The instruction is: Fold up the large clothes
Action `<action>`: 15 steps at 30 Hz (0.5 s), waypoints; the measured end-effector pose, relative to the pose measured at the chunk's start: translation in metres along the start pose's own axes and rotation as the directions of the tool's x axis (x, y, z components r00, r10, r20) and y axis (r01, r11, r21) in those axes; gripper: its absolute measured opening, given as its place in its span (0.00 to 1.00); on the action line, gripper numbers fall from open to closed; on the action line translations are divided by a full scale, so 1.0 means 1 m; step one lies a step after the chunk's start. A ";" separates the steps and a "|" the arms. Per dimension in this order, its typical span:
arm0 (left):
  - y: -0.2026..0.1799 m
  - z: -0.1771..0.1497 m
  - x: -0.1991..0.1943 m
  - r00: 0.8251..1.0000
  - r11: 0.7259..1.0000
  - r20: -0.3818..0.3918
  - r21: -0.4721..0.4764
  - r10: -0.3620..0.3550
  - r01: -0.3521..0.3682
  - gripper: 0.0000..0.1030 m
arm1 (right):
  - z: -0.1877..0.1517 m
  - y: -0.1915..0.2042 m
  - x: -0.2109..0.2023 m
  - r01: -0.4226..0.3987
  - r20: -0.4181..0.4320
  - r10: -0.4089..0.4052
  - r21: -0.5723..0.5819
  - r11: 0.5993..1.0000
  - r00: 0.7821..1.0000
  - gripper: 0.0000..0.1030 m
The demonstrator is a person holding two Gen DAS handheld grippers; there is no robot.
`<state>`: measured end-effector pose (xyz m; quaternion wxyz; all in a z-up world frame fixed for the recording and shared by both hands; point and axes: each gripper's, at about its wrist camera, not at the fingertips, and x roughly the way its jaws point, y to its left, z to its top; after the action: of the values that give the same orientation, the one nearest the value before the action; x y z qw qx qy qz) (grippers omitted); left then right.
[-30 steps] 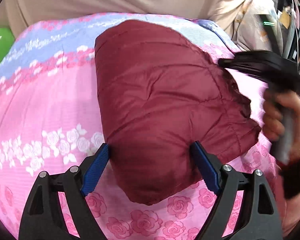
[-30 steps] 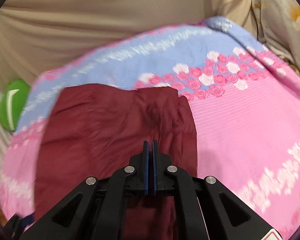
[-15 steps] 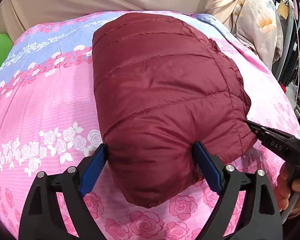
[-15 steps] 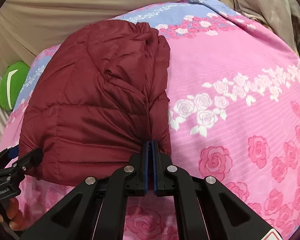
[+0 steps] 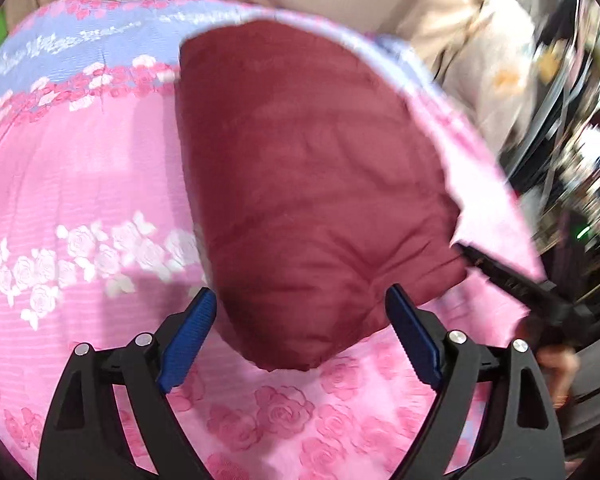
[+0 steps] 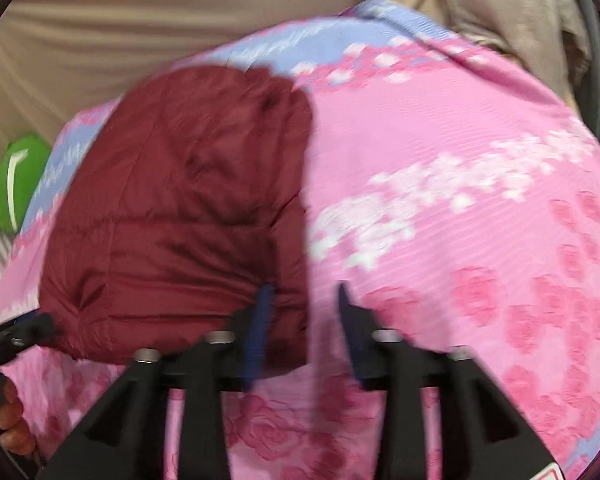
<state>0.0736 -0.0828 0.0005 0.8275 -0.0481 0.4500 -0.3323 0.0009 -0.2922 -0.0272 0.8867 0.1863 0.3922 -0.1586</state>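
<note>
A dark red quilted puffer jacket point(image 5: 312, 184) lies folded into a thick bundle on a pink floral bedsheet point(image 5: 80, 168). My left gripper point(image 5: 300, 312) is open, its blue pads on either side of the bundle's near end, empty. My right gripper point(image 6: 302, 312) is open at the jacket's point(image 6: 180, 216) near right corner and holds nothing. The right gripper also shows in the left wrist view point(image 5: 508, 276) at the bundle's right edge. The left gripper shows at the left edge of the right wrist view point(image 6: 16, 332).
A beige wall or headboard point(image 6: 160, 20) runs behind the bed. A green object point(image 6: 14, 184) sits at the bed's far left. Floral beige cloth point(image 6: 512, 12) and dark clutter point(image 5: 572, 140) stand beyond the bed's right side.
My right gripper has opened and let go of the jacket's corner. The jacket bundle lies on the sheet. Both views are blurred by motion.
</note>
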 end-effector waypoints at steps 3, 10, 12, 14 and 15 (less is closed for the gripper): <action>0.017 0.023 -0.020 0.996 0.997 0.069 -0.047 -0.060 0.063 0.90 | 0.016 -0.012 -0.015 -0.112 0.023 0.111 0.060 0.992 0.994 0.65; 0.021 0.066 0.026 0.995 0.995 0.010 -0.024 -0.100 0.100 0.90 | 0.048 0.002 0.021 -0.216 -0.075 0.223 0.091 0.972 0.972 0.76; 0.016 0.069 0.040 0.994 0.995 -0.020 -0.002 -0.104 0.104 0.92 | 0.049 0.007 0.038 -0.249 -0.123 0.262 0.110 0.962 0.957 0.76; 0.007 0.068 0.049 0.998 0.997 -0.010 0.048 -0.057 0.058 0.95 | 0.048 0.010 0.048 -0.273 -0.142 0.289 0.120 0.955 0.947 0.76; 0.002 0.068 0.053 0.999 0.997 -0.004 0.074 -0.037 0.037 0.95 | 0.048 0.011 0.051 -0.277 -0.143 0.293 0.121 0.953 0.945 0.77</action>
<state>0.1473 -0.1280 0.0025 0.8217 -0.0253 0.4376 -0.3642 0.0690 -0.3114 -0.0331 0.8558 0.2972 0.4223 -0.0325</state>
